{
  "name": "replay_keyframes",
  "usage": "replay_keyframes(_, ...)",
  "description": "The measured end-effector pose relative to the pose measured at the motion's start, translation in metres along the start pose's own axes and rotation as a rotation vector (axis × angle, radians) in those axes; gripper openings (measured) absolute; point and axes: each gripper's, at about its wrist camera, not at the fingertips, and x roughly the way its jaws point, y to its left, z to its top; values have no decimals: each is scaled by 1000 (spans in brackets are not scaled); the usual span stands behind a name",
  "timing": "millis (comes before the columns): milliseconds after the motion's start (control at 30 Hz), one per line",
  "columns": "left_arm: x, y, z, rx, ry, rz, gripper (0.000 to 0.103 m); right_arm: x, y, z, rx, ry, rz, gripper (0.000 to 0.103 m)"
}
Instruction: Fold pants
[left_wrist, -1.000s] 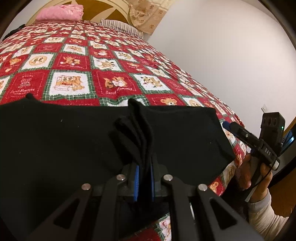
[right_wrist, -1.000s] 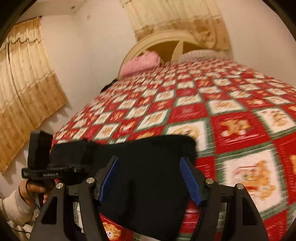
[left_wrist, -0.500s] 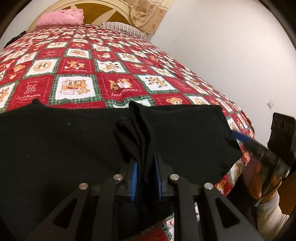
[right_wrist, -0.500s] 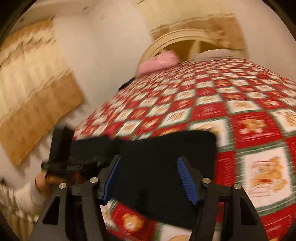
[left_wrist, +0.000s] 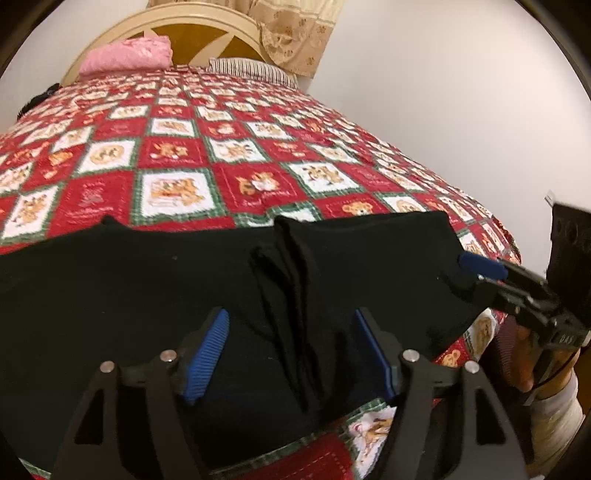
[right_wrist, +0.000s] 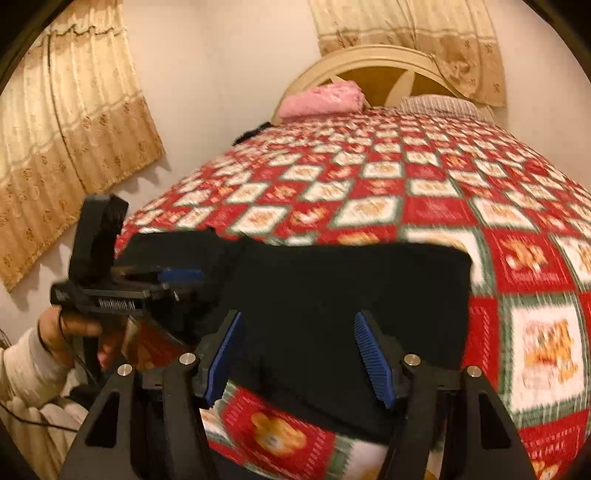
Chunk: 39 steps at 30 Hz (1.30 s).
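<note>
Left gripper (left_wrist: 291, 354): fingers (left_wrist: 207, 356) spread wide, nothing pinched; a bunched ridge of black cloth runs up between the blue pads, no contact visible. Right gripper (right_wrist: 299, 356): fingers (right_wrist: 371, 360) also spread, hovering over the near right part of the garment, gripping nothing. In the left wrist view the right gripper shows at the cloth's right corner, one blue pad at the hem; whether it touches is hard to tell, blur there. Pants (left_wrist: 147, 295) lie on the bed, on the red patchwork quilt (left_wrist: 173, 155), close to the near edge, spread out wide and mostly flat, with one raised pleat (left_wrist: 291, 266) in the middle. The near hem looks to run right along the bed edge, possibly overhanging slightly. Handling, as judgement: light, limp knit or jersey, no stiffness, drapes and sags from any hold point, not slippery against ribbed pads, not fragile. A single pinch will drag a peak, not move a panel, so two holds are needed. Best take points: the two outer corners of one edge, pinching through all layers at the hem, then lift and carry over together. The pleat likely wants smoothing flat first, or the fold locks it in. Pink pillow (left_wrist: 125, 55) and headboard (left_wrist: 207, 35) sit far off, no interference.
</note>
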Motion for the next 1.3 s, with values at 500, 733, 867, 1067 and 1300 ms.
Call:
replay_keyframes(500,-34,47,-9,-13,-39,121,78,106,52,49,-47,76,84,64)
replay_keyframes(733,-95,108,-12,-30,-112,331,78,135,60,43,-77,140,64,64)
replay_keyframes(867,-121,149,-19,-68,-131,459,78,115,80,39,-111,119,97,64)
replay_keyframes(1067,-137,214,-45,-239,-114,547,78,118,115,1,-212,183,-16,64)
replay_keyframes(1300,-132,230,-60,-294,-112,527,79,101,109,-3,-180,159,13,44)
